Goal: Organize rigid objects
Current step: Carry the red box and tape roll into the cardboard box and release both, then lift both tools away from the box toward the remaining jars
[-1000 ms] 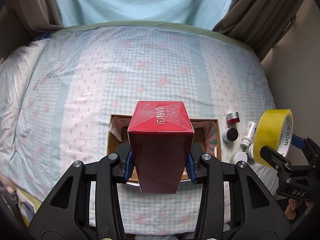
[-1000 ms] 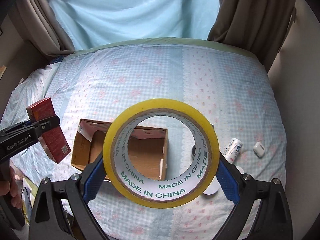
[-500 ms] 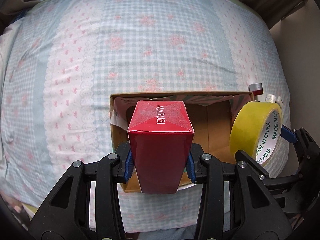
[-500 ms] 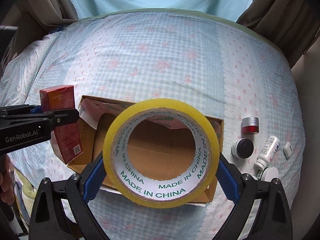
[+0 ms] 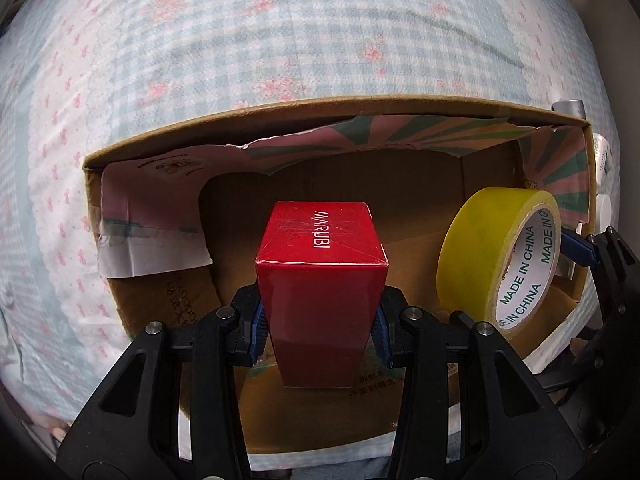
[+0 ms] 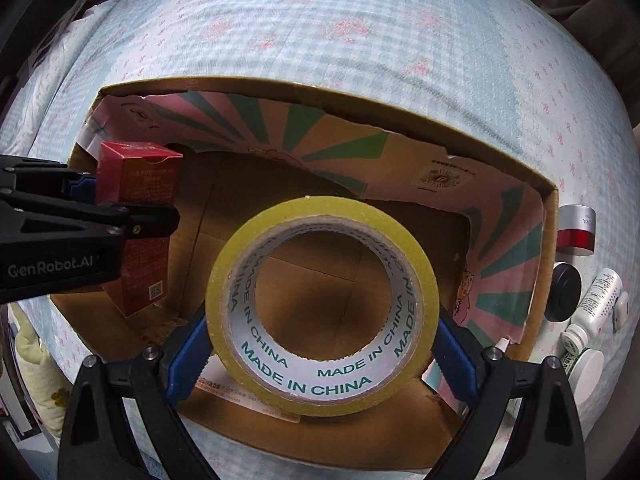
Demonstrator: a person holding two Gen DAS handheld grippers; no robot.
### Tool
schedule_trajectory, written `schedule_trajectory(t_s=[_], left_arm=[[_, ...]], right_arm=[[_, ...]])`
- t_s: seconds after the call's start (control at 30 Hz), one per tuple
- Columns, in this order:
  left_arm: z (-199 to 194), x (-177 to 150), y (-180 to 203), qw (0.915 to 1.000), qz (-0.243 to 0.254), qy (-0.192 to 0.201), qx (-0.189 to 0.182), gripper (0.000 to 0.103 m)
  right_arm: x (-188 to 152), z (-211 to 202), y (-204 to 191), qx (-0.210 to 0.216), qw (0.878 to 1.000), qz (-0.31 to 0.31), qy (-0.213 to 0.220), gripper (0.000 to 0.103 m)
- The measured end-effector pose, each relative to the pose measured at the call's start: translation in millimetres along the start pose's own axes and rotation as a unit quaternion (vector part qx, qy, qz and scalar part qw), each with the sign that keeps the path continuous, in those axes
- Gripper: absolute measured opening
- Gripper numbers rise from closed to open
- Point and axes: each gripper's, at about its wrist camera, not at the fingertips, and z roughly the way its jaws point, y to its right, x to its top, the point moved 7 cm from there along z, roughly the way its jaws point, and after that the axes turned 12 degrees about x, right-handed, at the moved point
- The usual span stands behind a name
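left gripper (image 5: 320, 332) pinches the red marubi box (image 5: 322, 276); right gripper (image 6: 320, 354), at its 3 o'clock, clamps the yellow tape roll (image 6: 320, 304), both inside the cardboard box (image 6: 320, 82).

Red box (image 5: 320, 276) and yellow tape roll (image 6: 320, 304) inside cardboard box (image 6: 548, 208).

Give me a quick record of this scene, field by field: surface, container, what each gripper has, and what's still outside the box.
surface: checked bedspread
container: open cardboard box on the bedspread
left gripper: shut on red carton, over the box
right gripper: shut on yellow tape roll, over the box
outside box, to its right: red-and-silver jar, black jar, white bottle
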Motion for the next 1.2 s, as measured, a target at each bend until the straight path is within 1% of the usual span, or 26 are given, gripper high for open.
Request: schedule_trajectory(t_s=[0.03, 0.13, 0.17, 0.23, 0.27, 0.3, 0.33, 0.37, 0.43, 0.53, 0.6, 0.63, 0.7, 0.97, 1.03, 1.1, 1.13, 1.2], left_arm=[[1, 2, 2, 1.0, 0.005, 0.001, 0.003, 0.038], [1, 6, 9, 0.9996, 0.024, 0.001, 0.013, 0.038], [-1, 7, 10, 0.9993, 0.031, 0.006, 0.021, 0.042], [-8, 6, 13, 0.9983, 0.04, 0.02, 0.038, 0.085], [-13, 6, 12, 0.9976, 0.039, 0.036, 0.045, 0.101], [-17, 5, 12, 0.9968, 0.041, 0.044, 0.053, 0.103], [-18, 4, 12, 0.9965, 0.041, 0.047, 0.055, 0.103], [-19, 2, 12, 0.9967, 0.039, 0.047, 0.054, 0.103], [-20, -2, 9, 0.9976, 0.027, 0.044, 0.046, 0.103], [-22, -10, 4, 0.9985, 0.006, 0.042, 0.033, 0.103], [-23, -16, 2, 0.9985, -0.001, 0.044, 0.032, 0.103], [-28, -12, -1, 0.9985, -0.002, 0.045, 0.033, 0.103], [-34, -17, -2, 0.998, -0.004, 0.052, 0.036, 0.103], [-90, -38, -19, 0.994, -0.018, 0.1, 0.041, 0.103], [-103, -46, -24, 0.9925, -0.025, 0.113, 0.042, 0.103], [-117, -56, -30, 0.9908, -0.034, 0.125, 0.039, 0.103], [-124, -62, -33, 0.9899, -0.038, 0.131, 0.038, 0.103], [-137, -72, -39, 0.988, -0.047, 0.141, 0.04, 0.103]], right_arm=[[0, 0, 0, 0.003, 1.0, -0.006, 0.001, 0.096], [0, 0, 1, -0.024, 0.999, -0.041, 0.003, 0.097], [-1, 0, 2, -0.028, 0.998, -0.048, 0.002, 0.097], [-4, 0, 6, -0.033, 0.998, -0.052, -0.002, 0.097], [-5, 0, 8, -0.04, 0.998, -0.054, -0.003, 0.097], [-8, 1, 10, -0.044, 0.997, -0.055, -0.006, 0.098], [-10, 1, 11, -0.043, 0.997, -0.055, -0.01, 0.102], [-13, -1, 13, -0.045, 0.998, -0.054, -0.008, 0.103], [-16, -8, 13, -0.041, 0.998, -0.05, 0.011, 0.103], [-20, -20, 12, -0.055, 0.997, -0.056, 0.028, 0.103], [-25, -24, 12, -0.058, 0.997, -0.052, 0.022, 0.103], [-29, -27, 12, -0.059, 0.997, -0.05, 0.02, 0.103], [-32, -36, 12, -0.062, 0.997, -0.049, 0.024, 0.103], [-45, -84, -2, -0.073, 0.995, -0.045, 0.046, 0.103], [-44, -93, -5, -0.073, 0.995, -0.043, 0.048, 0.103], [-52, -108, -10, -0.075, 0.995, -0.038, 0.055, 0.103], [-46, -111, -12, -0.075, 0.995, -0.032, 0.056, 0.103], [-48, -120, -16, -0.075, 0.995, -0.021, 0.06, 0.103]])
